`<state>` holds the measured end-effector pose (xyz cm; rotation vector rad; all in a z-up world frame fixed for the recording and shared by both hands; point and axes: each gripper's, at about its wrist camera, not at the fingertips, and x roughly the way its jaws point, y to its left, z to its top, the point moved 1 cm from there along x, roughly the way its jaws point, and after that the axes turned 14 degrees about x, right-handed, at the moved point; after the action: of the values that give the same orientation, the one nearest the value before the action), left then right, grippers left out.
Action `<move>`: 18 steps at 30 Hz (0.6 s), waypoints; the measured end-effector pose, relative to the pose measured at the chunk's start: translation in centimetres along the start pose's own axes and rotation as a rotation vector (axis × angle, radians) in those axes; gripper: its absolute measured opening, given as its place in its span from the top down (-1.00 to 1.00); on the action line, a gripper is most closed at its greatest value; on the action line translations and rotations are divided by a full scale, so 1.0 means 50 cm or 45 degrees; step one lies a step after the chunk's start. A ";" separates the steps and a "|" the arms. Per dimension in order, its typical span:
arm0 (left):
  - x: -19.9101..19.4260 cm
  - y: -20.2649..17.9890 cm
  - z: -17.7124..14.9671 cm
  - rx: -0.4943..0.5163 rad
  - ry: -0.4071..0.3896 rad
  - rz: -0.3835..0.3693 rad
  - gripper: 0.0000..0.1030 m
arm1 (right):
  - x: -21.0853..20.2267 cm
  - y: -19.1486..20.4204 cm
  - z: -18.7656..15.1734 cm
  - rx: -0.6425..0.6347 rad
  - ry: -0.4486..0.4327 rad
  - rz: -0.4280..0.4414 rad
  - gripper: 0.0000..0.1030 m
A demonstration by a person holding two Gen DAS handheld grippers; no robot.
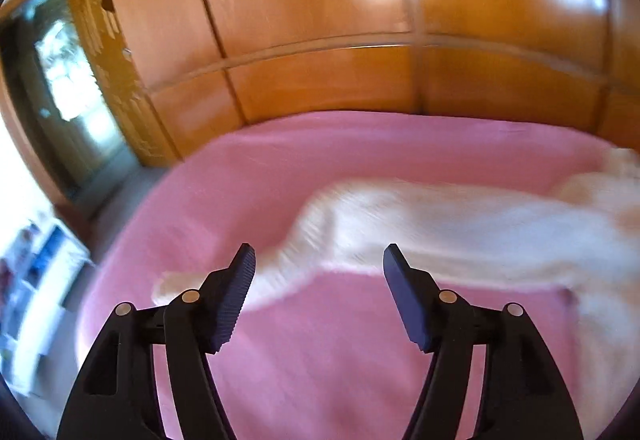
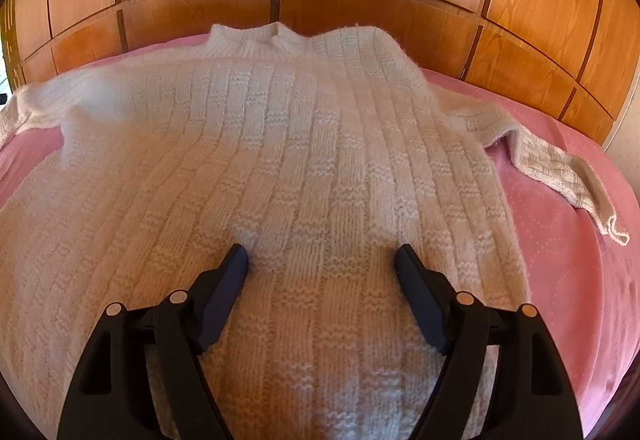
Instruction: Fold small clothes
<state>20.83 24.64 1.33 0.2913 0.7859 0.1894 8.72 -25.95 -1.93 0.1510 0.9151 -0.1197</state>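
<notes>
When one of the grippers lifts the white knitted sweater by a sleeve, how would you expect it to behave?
The white knitted sweater will probably be floppy: it lies limp on the pink bedspread, its sleeve crumpled. The chunky knit suggests some weight, so the body would likely drag and stretch rather than follow. Its textured surface should grip well, not slip, between ribbed pads.

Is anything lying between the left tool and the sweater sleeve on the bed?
Nothing visible. The left tool is open and empty, and only bare pink bedspread shows between it and the sleeve of the white sweater. This view is blurred, though.
</notes>
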 end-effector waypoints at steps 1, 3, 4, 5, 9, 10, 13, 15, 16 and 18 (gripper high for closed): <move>-0.030 -0.015 -0.024 -0.029 -0.027 -0.163 -0.27 | -0.003 0.001 0.005 -0.004 0.008 0.000 -0.48; -0.058 -0.046 -0.057 -0.020 -0.036 -0.359 -0.27 | -0.012 0.002 0.014 -0.001 0.010 0.027 -0.46; -0.083 -0.074 -0.085 -0.025 -0.052 -0.489 -0.27 | -0.013 0.004 0.029 0.006 0.018 0.065 -0.46; -0.097 -0.096 -0.104 -0.034 -0.049 -0.577 -0.27 | -0.012 0.008 0.045 0.011 0.023 0.097 -0.44; -0.118 -0.188 -0.182 -0.038 0.009 -0.930 -0.27 | 0.005 0.052 0.140 0.022 0.017 0.255 -0.32; -0.123 -0.212 -0.201 -0.050 0.031 -1.012 -0.27 | 0.018 0.073 0.173 0.020 0.019 0.308 -0.29; -0.132 -0.271 -0.237 -0.070 0.084 -1.156 -0.27 | 0.077 0.144 0.263 -0.007 0.037 0.380 -0.06; -0.134 -0.296 -0.247 -0.042 0.093 -1.169 -0.27 | 0.122 0.191 0.314 -0.038 0.046 0.377 0.09; -0.138 -0.305 -0.253 -0.038 0.085 -1.160 -0.27 | 0.155 0.219 0.344 -0.046 0.073 0.384 0.16; -0.135 -0.311 -0.254 -0.049 0.081 -1.181 -0.27 | 0.205 0.265 0.384 -0.052 0.115 0.380 0.19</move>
<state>7.96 10.49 -7.74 -0.1346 0.9069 -0.6613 32.09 -16.81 2.46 0.2546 0.9744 0.1838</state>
